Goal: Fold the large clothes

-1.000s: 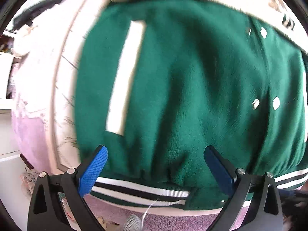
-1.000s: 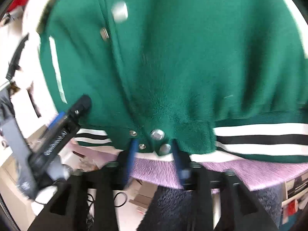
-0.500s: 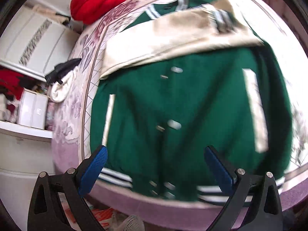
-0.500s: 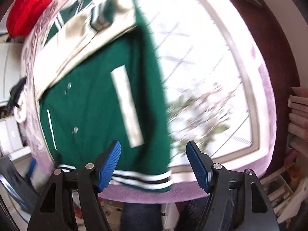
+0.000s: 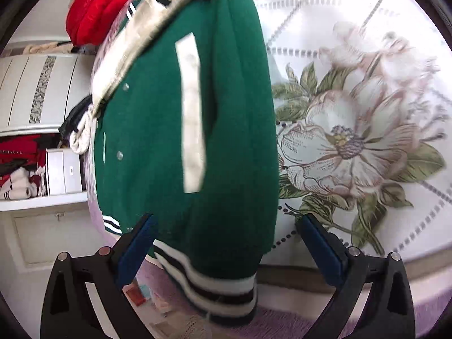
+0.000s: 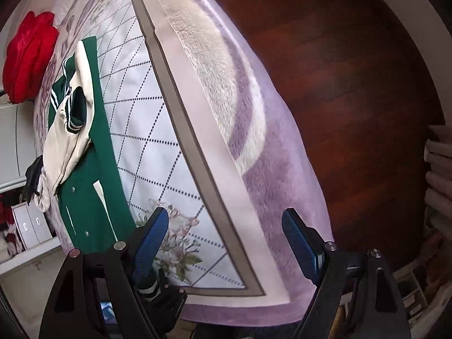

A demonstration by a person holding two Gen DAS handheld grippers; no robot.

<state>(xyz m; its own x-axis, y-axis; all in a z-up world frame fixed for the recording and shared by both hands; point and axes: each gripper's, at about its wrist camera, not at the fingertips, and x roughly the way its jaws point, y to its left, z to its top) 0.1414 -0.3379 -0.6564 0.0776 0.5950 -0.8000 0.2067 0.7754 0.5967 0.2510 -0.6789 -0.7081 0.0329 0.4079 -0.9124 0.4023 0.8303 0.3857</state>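
Observation:
A green varsity jacket (image 5: pixel 158 147) lies flat on the bed, with a cream sleeve (image 5: pixel 135 39) folded across its chest and a cream pocket strip down the front. My left gripper (image 5: pixel 228 245) hangs open over the jacket's right lower corner; the striped hem (image 5: pixel 214 279) lies between and below the blue pads, which do not touch it. In the right wrist view the jacket (image 6: pixel 93 186) lies far left. My right gripper (image 6: pixel 226 238) is off to the jacket's right over the bed's edge, its jaws opening with nothing between them.
A white quilt with a big flower print (image 5: pixel 347 141) covers the bed, with a purple blanket border (image 6: pixel 254 147) beside it. A red garment (image 5: pixel 99 8) sits at the head end. White shelves with boxes (image 5: pixel 62 169) stand left. Dark wooden floor (image 6: pixel 353 84) lies right.
Both grippers have swept to the right along the jacket's hem. The right gripper has let go of the snap front, opened wide and left the jacket. The left stayed open.

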